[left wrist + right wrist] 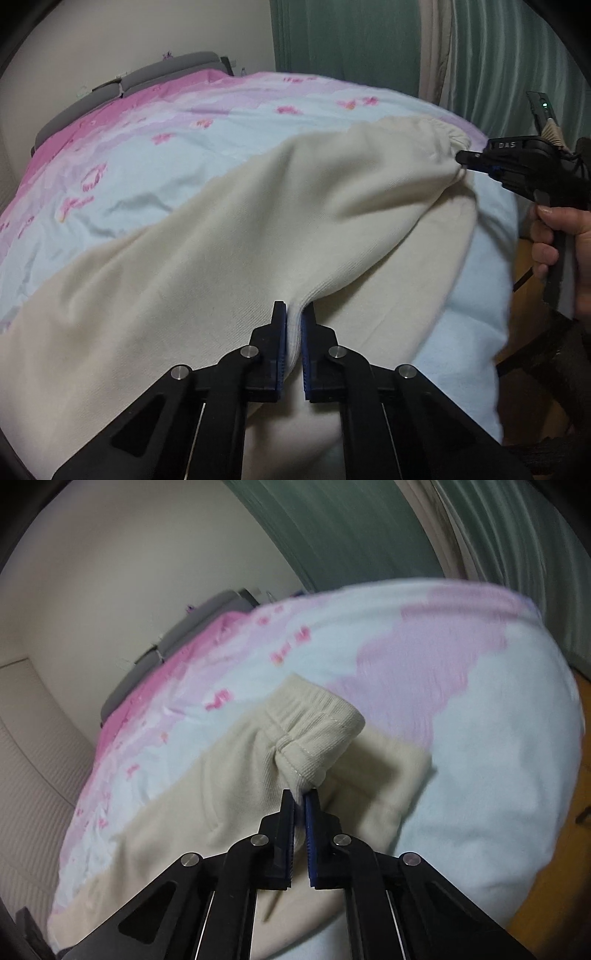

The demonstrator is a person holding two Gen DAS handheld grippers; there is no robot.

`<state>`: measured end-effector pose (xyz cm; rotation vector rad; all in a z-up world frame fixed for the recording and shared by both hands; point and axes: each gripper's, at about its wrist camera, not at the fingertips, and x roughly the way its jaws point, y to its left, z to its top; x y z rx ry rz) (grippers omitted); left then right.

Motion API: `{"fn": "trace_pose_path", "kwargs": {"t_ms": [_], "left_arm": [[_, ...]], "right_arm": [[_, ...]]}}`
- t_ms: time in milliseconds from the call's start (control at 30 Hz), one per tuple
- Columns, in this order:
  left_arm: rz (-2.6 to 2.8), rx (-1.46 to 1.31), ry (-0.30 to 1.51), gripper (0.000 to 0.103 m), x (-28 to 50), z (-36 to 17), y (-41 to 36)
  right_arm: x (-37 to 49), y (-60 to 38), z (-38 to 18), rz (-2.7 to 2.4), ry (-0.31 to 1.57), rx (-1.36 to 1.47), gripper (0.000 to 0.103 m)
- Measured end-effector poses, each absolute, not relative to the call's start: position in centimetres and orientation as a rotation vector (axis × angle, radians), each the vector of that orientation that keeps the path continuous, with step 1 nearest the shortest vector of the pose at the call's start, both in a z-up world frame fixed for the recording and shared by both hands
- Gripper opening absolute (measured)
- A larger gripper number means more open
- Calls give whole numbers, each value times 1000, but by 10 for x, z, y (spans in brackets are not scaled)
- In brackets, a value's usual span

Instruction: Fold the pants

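Cream pants point(229, 236) lie across my pink and blue bedspread point(147, 155), my left gripper point(293, 314) clamped on a fabric fold, my right gripper point(300, 801) pinching the lifted elastic waistband point(317, 723).

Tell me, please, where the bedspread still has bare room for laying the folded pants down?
Bare bedspread runs from the cream pants to the grey headboard, and between the waistband and the curtain-side edge. It is crowded where the left gripper and right gripper pinch the fabric.
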<state>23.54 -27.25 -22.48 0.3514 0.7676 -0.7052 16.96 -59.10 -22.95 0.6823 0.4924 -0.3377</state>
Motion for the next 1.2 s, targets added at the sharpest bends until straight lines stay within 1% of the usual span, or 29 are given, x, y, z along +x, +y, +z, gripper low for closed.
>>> {"fn": "trace_pose_path", "kwargs": {"t_ms": [167, 267, 333, 433, 600, 667, 700, 733, 767, 833, 867, 900, 1033, 1100, 1200], "left_arm": [[-753, 315, 720, 8, 219, -185, -271], [-771, 308, 748, 8, 213, -181, -274], [-779, 312, 779, 8, 209, -192, -276], [-781, 327, 830, 8, 206, -214, -280], [-769, 359, 839, 9, 205, -237, -284], [-766, 357, 842, 9, 205, -238, -285], [-765, 356, 841, 10, 204, -236, -285], [-761, 355, 838, 14, 203, -234, -285], [-757, 351, 836, 19, 202, -230, -285], [-774, 327, 828, 39, 201, -220, -285], [-778, 321, 819, 42, 200, -214, -284], [-783, 311, 804, 44, 201, -205, -283], [-802, 333, 747, 44, 216, -179, -285], [-800, 359, 714, 44, 235, -171, -287], [-777, 333, 724, 44, 283, -163, -283]], "right_arm": [[158, -598, -183, -344, 396, 625, 5], [151, -599, -175, -357, 413, 602, 5], [147, -600, -184, -374, 444, 603, 5], [140, -606, -214, -412, 514, 647, 5], [142, -610, -257, -433, 611, 703, 5], [144, -610, -266, -419, 628, 722, 6], [144, -611, -266, -412, 623, 732, 7], [142, -611, -265, -412, 614, 733, 7], [141, -610, -261, -412, 608, 725, 10], [137, -609, -252, -416, 603, 706, 28], [134, -609, -248, -422, 593, 703, 46], [130, -608, -244, -429, 578, 703, 55], [117, -606, -229, -468, 539, 734, 58], [118, -599, -222, -465, 525, 761, 58], [137, -580, -205, -424, 524, 713, 58]]}}
